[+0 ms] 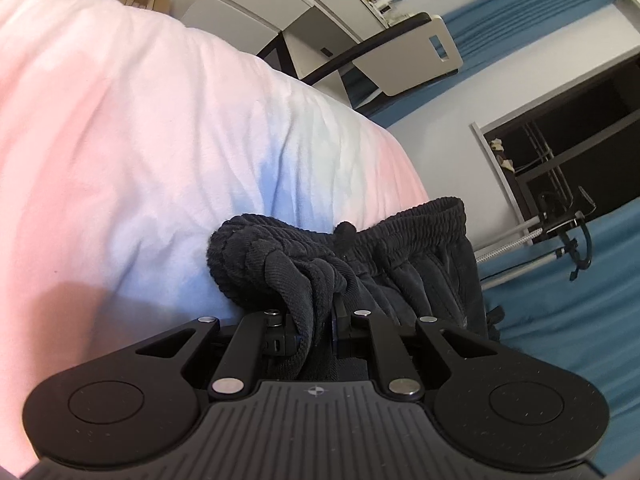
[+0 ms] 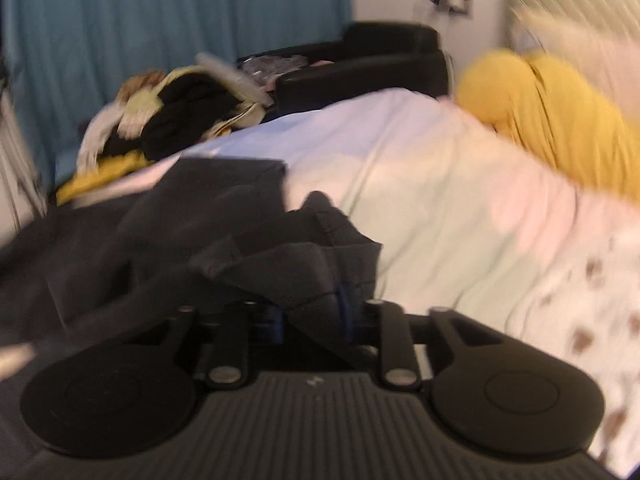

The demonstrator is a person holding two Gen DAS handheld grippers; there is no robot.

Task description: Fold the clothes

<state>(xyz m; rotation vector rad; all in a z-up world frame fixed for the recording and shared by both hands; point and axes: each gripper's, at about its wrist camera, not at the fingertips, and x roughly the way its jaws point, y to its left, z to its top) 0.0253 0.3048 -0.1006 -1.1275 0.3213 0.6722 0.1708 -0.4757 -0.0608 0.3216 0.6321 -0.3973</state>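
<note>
A pair of black corduroy shorts (image 1: 420,256) with an elastic waistband lies on the pastel bed cover (image 1: 160,120). My left gripper (image 1: 314,320) is shut on a bunched fold of the waistband, which drapes over its fingers. In the right wrist view, which is blurred by motion, the same black shorts (image 2: 160,224) spread to the left over the bed cover (image 2: 420,184). My right gripper (image 2: 312,316) is shut on a crumpled edge of the dark fabric, and its fingertips are hidden under the cloth.
A heap of mixed clothes (image 2: 168,116) lies at the bed's far edge, beside a black armchair (image 2: 368,60). A yellow garment (image 2: 552,120) rests at the right by a pillow. Blue curtains (image 2: 160,20), a white desk (image 1: 312,4) and a chair (image 1: 416,52) stand beyond the bed.
</note>
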